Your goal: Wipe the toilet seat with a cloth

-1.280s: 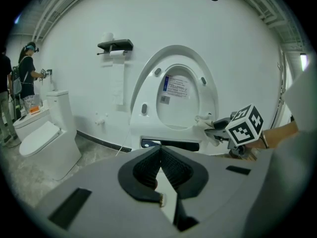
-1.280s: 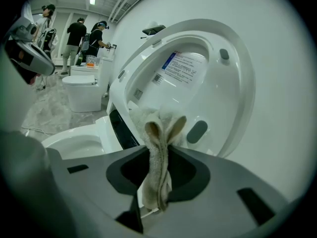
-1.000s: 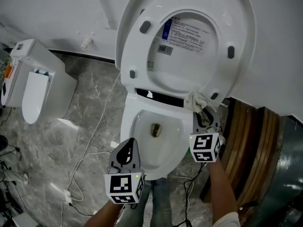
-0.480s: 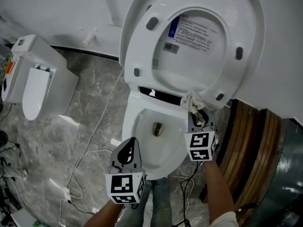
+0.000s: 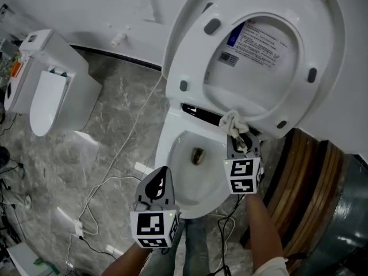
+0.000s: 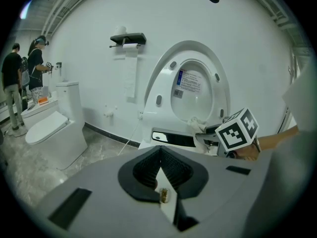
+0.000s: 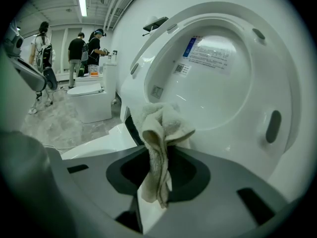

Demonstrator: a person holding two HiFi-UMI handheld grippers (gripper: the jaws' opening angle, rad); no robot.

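The white toilet's seat [image 5: 194,56] stands raised against its lid, above the open bowl [image 5: 184,148]. My right gripper [image 5: 237,138] is shut on a crumpled off-white cloth [image 5: 232,122], which presses on the lower edge of the raised seat near the hinge. In the right gripper view the cloth [image 7: 161,128] hangs folded out of the right gripper [image 7: 156,180], just in front of the seat [image 7: 280,78]. My left gripper [image 5: 159,176] hovers shut and empty over the bowl's front rim. From the left gripper [image 6: 160,170] I see the seat [image 6: 161,81] and the cloth [image 6: 197,125].
A second toilet [image 5: 49,85] with its lid down stands at the left. A white cable [image 5: 112,183] runs over the grey marble floor. A wooden panel [image 5: 302,171] flanks the toilet on the right. A paper holder [image 6: 129,37] is on the wall; people [image 7: 81,48] stand far behind.
The right gripper with the cloth has slid left and down along the seat's lower edge, away from the right bumper. The left gripper has stayed in place.
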